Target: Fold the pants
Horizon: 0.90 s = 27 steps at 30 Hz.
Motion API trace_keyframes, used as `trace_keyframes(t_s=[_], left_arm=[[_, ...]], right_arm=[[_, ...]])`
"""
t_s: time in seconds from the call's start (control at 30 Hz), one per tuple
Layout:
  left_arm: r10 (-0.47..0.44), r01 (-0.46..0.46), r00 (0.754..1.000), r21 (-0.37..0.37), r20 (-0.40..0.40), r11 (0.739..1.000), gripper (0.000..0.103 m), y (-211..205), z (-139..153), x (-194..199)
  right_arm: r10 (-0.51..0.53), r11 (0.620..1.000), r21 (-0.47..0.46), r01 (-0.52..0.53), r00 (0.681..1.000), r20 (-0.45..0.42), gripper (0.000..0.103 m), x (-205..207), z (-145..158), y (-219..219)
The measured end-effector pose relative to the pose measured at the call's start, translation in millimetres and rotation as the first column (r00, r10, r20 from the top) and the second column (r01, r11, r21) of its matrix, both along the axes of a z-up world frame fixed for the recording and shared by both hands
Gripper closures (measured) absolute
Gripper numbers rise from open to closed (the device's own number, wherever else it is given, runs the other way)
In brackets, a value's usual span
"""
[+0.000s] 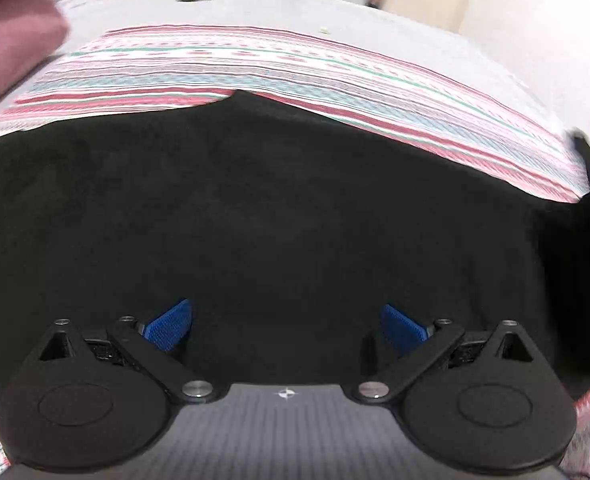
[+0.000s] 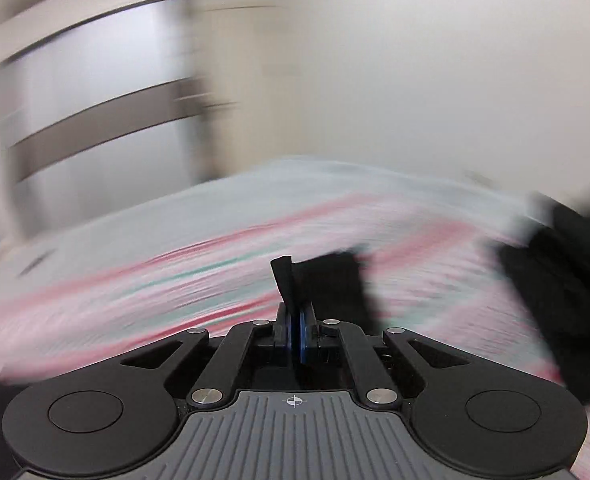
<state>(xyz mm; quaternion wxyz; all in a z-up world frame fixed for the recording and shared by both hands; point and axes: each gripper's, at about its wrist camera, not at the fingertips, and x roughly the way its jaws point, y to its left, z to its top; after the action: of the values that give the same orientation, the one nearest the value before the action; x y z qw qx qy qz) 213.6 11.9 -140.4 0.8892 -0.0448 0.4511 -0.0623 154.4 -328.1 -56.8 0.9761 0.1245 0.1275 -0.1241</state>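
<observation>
The black pants (image 1: 275, 208) lie spread flat over a striped pink, white and teal cloth (image 1: 255, 68). My left gripper (image 1: 287, 326) is open just above the pants, its blue pads (image 1: 167, 326) wide apart and empty. In the blurred right wrist view my right gripper (image 2: 295, 320) is shut on a black edge of the pants (image 2: 285, 280), lifted above the striped cloth (image 2: 175, 280). More black fabric (image 2: 567, 280) hangs at the right.
A grey surface (image 1: 335, 12) extends beyond the striped cloth. A pink fabric item (image 1: 11, 40) lies at the far left. Walls and a door (image 2: 95, 92) stand behind.
</observation>
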Motion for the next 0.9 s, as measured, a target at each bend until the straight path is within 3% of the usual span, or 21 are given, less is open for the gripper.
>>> trace_keyframes(t_s=[0.03,0.07,0.13,0.2,0.27,0.37,0.43,0.5,0.67,0.73,0.8,0.87,0.9], left_arm=[[0.017,-0.017,1.000,-0.005,-0.004,1.000,0.000,4,0,2],[0.034,-0.034,0.999,-0.018,-0.008,0.999,0.000,9,-1,4],[0.067,-0.067,0.998,-0.051,-0.019,0.996,0.000,18,-2,6],[0.092,-0.094,0.995,-0.084,-0.030,0.992,0.000,27,-2,9],[0.110,-0.113,0.993,-0.109,-0.033,0.988,0.000,32,-2,15],[0.132,-0.135,0.991,-0.120,-0.032,0.983,0.000,38,-2,19],[0.146,-0.150,0.989,-0.139,-0.038,0.979,0.000,41,-2,19],[0.143,-0.149,0.989,-0.168,-0.048,0.974,0.000,39,-2,16],[0.132,-0.139,0.990,-0.200,-0.052,0.970,0.000,32,0,13],[0.133,-0.142,0.990,-0.217,-0.056,0.966,0.000,32,0,11],[0.143,-0.151,0.988,-0.221,-0.053,0.964,0.000,35,4,6],[0.151,-0.159,0.987,-0.259,-0.051,0.953,0.000,38,4,6],[0.150,-0.163,0.986,-0.318,-0.066,0.934,0.000,42,3,6]], right_arm=[[0.110,0.990,-0.090,-0.111,0.994,-0.013,0.098,1,-4,31],[0.211,0.956,-0.198,-0.219,0.976,-0.058,0.098,1,-13,65],[0.389,0.817,-0.379,-0.434,0.901,-0.191,0.100,-7,-40,131],[0.465,0.714,-0.436,-0.548,0.836,-0.289,0.100,-17,-63,172],[0.475,0.673,-0.460,-0.579,0.815,-0.332,0.100,-21,-76,190],[0.455,0.649,-0.495,-0.578,0.816,-0.356,0.093,-21,-76,193],[0.460,0.670,-0.456,-0.586,0.810,-0.363,0.084,-18,-71,184],[0.449,0.689,-0.440,-0.576,0.816,-0.365,0.067,-15,-67,178],[0.450,0.680,-0.450,-0.579,0.814,-0.368,0.066,-9,-70,174],[0.461,0.678,-0.449,-0.582,0.812,-0.357,0.070,-8,-74,175],[0.496,0.681,-0.405,-0.610,0.791,-0.358,0.103,-5,-70,173],[0.535,0.693,-0.355,-0.627,0.778,-0.331,0.103,-8,-62,174],[0.545,0.690,-0.361,-0.627,0.779,-0.310,0.103,-12,-60,175]])
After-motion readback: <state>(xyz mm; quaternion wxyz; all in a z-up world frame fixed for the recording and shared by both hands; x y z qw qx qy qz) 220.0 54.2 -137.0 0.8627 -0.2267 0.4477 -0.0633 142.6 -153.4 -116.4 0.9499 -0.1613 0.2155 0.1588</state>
